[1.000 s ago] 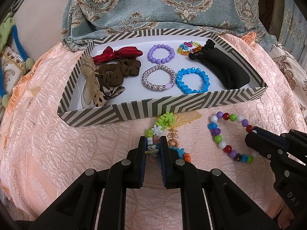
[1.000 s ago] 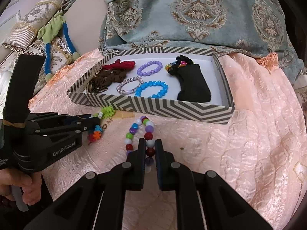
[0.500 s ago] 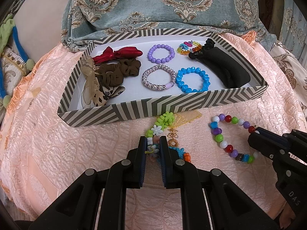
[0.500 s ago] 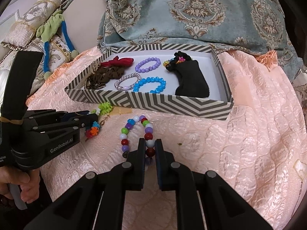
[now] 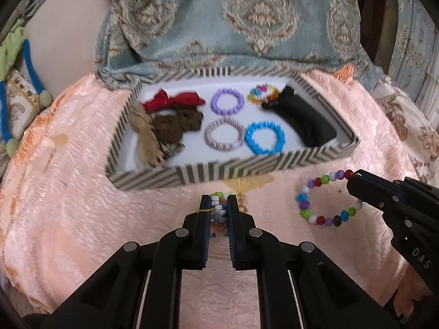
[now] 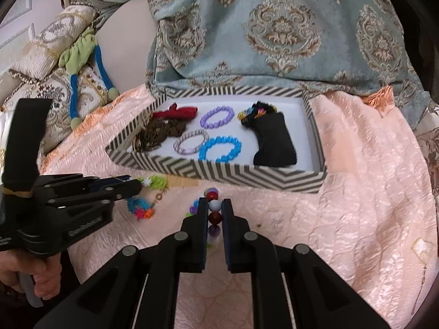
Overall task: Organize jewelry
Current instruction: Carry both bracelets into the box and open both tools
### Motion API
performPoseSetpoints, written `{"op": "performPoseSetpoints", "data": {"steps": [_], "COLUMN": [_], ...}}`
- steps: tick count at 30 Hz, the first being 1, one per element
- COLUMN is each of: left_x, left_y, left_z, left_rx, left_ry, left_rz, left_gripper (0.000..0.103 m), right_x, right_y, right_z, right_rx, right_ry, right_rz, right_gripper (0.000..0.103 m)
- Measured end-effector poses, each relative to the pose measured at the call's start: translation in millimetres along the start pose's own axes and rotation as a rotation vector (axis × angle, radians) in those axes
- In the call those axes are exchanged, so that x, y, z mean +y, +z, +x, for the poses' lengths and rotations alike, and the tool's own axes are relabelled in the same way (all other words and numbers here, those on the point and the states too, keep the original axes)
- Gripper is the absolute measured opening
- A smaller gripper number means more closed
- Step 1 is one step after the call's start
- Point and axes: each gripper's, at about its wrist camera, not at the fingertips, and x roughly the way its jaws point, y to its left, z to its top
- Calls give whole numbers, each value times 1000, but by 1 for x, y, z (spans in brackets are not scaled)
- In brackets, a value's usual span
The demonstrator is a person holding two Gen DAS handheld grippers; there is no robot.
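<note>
Progress looks well past halfway: the striped box (image 5: 192, 176) already holds a red bow (image 5: 175, 101), a brown scrunchie (image 5: 175, 126), a purple bracelet (image 5: 227, 101), a silver-pink woven one (image 5: 224, 137), a blue one (image 5: 264, 137), a small multicoloured one (image 5: 262, 94) and a black pouch (image 5: 304, 122). Two pieces remain outside, in front of the box over the quilted peach bedspread (image 5: 68, 219). Left tongs (image 5: 217, 205) are clamped on a flower-charm bracelet (image 6: 142, 208) of small plastic shapes. Right tongs (image 6: 214, 211) are closed on a bead bracelet (image 5: 323, 200) of glossy round beads, which hangs as a loop. Both probably still need dropping into the box.
</note>
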Motion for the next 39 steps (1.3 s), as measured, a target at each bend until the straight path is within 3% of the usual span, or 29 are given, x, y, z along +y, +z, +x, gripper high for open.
{"op": "performPoseSetpoints", "data": {"steps": [9, 13, 24, 32, 39], "left_x": [9, 17, 27, 19, 52], "left_y": [46, 79, 136, 168, 155], "left_z": [-41, -34, 32, 81, 150], "left_rx": [-79, -95, -51, -45, 117], "left_ry": [-36, -22, -11, -75, -58], "left_rz": [-29, -38, -115, -125, -213], "left_gripper": [0, 0, 0, 0, 0], "right_x": [-4, -7, -17, -37, -18], "right_y": [36, 67, 119, 114, 127], "right_z": [-34, -40, 46, 89, 93], "right_rx": [-111, -141, -13, 39, 13], "right_ry": [44, 61, 76, 94, 194], "right_rz": [26, 20, 70, 128, 118], "right_gripper": [9, 9, 9, 9, 9]}}
